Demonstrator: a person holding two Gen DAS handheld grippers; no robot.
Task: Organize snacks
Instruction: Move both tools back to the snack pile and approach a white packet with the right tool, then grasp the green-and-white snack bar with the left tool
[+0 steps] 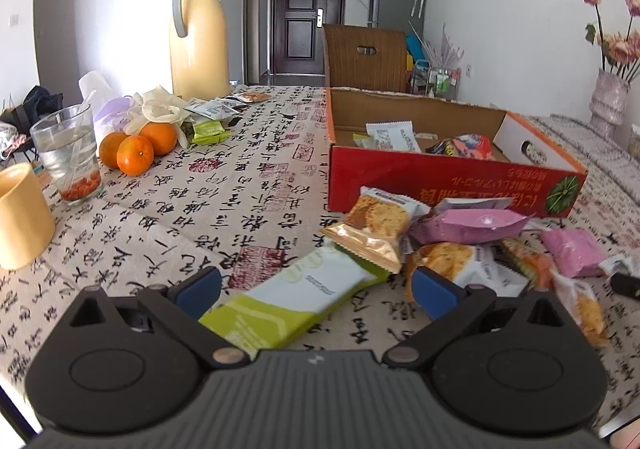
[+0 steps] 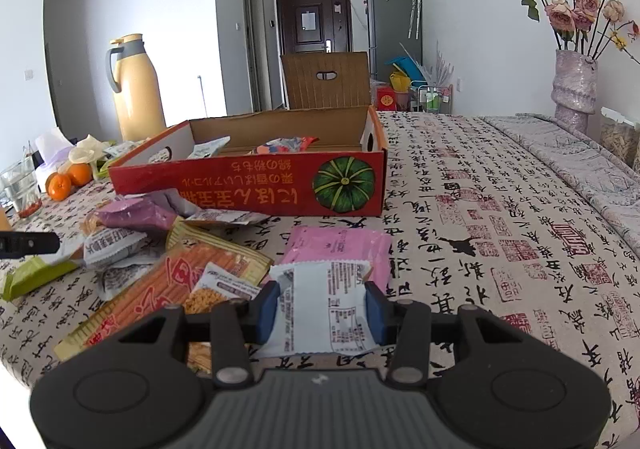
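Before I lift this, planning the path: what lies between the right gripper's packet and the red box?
In the right wrist view, a pink packet lies beyond the white packet held by the right gripper, then bare tablecloth up to the red box.

Pretty bright daylight in both views, pouring in from around 10 o'clock, where the wall behind the thermos jug [image 1: 199,35] blows out to near white. Shadows on the tablecloth [image 2: 460,217] are soft and faint. Heavy fisheye bending with dark vignette corners. Centres are sharp; the snack packets [image 1: 576,253] at 3 o'clock in the left view smear slightly.
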